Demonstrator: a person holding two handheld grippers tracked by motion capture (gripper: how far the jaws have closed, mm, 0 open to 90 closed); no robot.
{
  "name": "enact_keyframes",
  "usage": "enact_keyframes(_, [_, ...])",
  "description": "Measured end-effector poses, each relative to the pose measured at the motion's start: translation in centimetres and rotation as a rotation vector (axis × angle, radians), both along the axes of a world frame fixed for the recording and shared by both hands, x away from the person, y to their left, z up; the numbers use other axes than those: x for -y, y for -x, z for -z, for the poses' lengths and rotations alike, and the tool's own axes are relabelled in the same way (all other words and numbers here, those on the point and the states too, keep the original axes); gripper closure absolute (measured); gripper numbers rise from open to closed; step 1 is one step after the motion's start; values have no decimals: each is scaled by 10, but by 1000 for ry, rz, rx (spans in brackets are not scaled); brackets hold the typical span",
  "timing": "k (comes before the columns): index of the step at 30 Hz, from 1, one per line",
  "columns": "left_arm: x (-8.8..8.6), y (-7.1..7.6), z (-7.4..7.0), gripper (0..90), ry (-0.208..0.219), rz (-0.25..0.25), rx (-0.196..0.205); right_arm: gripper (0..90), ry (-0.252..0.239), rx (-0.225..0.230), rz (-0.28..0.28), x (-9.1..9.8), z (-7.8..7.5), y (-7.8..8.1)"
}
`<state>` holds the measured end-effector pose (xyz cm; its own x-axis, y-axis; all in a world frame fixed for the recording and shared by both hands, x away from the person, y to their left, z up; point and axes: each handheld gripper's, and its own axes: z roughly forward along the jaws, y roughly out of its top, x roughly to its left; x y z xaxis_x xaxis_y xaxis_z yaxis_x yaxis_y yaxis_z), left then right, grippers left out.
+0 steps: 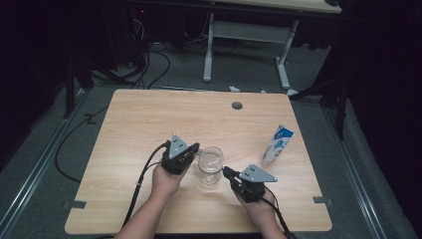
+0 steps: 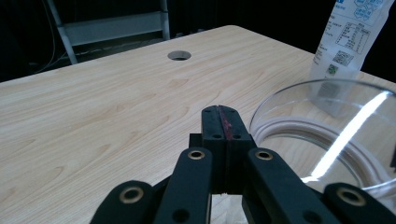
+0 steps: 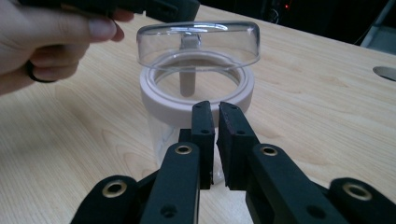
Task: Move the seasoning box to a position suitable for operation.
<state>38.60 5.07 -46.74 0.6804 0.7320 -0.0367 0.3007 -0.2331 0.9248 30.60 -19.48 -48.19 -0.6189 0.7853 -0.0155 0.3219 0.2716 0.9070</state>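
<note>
A clear jar [image 1: 210,167] with a white ring around its upper part stands upright near the table's front middle. My left gripper [image 1: 195,147] is shut and empty, its tips just left of the jar's rim. In the left gripper view the closed jaws [image 2: 223,109] point past the jar [image 2: 327,135] at their right. My right gripper [image 1: 226,171] sits low at the jar's right side. In the right gripper view its jaws [image 3: 215,106] stand almost together with a thin slit and nothing between them, right in front of the jar [image 3: 196,98].
A blue and white carton [image 1: 277,144] stands upright to the right of the jar, also seen close up as the carton [image 2: 350,37]. A round cable hole [image 1: 237,105] lies near the table's far edge. The wooden table [image 1: 149,119] is bare on its left half. Desk legs and cables are beyond.
</note>
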Motion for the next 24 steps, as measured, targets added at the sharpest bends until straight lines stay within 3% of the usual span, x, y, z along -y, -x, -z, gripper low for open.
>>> enact_keyframes(8, [0, 0, 0, 900, 5, 1, -4, 898, 1, 23, -16, -7, -6, -3])
enact_keyframes(19, [-4, 5, -3, 900, 13, 5, 6, 895, 10, 42, -30, -15, -10, -7])
enact_keyframes(21, [-20, 15, -9, 900, 34, -7, 16, 895, 9, 36, -24, -14, -11, -8])
enact_keyframes(24, [-36, 25, -8, 898, 25, -17, 16, 896, 16, 23, -19, -16, -10, -10])
